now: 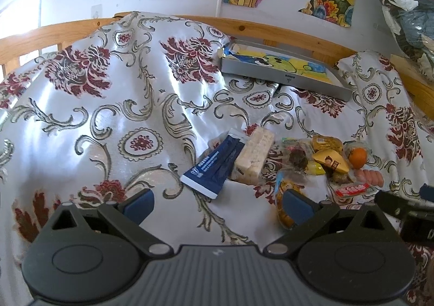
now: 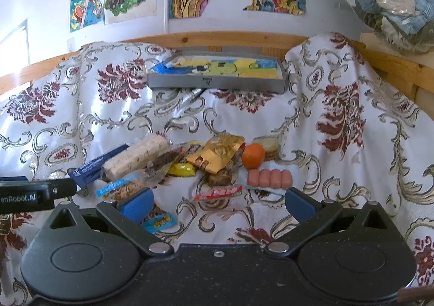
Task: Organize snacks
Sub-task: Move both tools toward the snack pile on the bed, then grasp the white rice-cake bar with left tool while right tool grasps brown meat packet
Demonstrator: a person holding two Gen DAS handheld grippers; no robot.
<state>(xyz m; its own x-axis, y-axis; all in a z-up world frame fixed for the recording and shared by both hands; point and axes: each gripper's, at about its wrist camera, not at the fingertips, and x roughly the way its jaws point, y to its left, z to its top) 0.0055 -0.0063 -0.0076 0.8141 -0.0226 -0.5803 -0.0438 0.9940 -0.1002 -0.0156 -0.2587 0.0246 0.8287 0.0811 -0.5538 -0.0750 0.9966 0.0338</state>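
Left wrist view: the left gripper (image 1: 217,204) hovers over a floral bedspread (image 1: 95,121) with its blue-padded fingers (image 1: 138,204) spread wide, holding nothing; the right-hand pad sits just in front of a yellow wrapped snack (image 1: 284,217) at lower centre right. The snack pile (image 1: 312,159) lies centre right, a dark blue packet (image 1: 214,167) and a pale rice-cracker bar (image 1: 253,155) at its left edge. A grey tray (image 1: 287,75) rests in the upper right. Likely risks: the glossy cloth is rumpled, so slick wrappers may slide, and the round orange (image 1: 357,157) may roll. Right wrist view: the right gripper (image 2: 217,204) is likewise wide apart and empty, its left pad overlapping a blue-and-yellow packet (image 2: 158,220). The sausages (image 2: 270,178) lie just above centre. The left gripper's black tip (image 2: 40,192) intrudes at the left edge, so the two tools could collide over the crowded pile.
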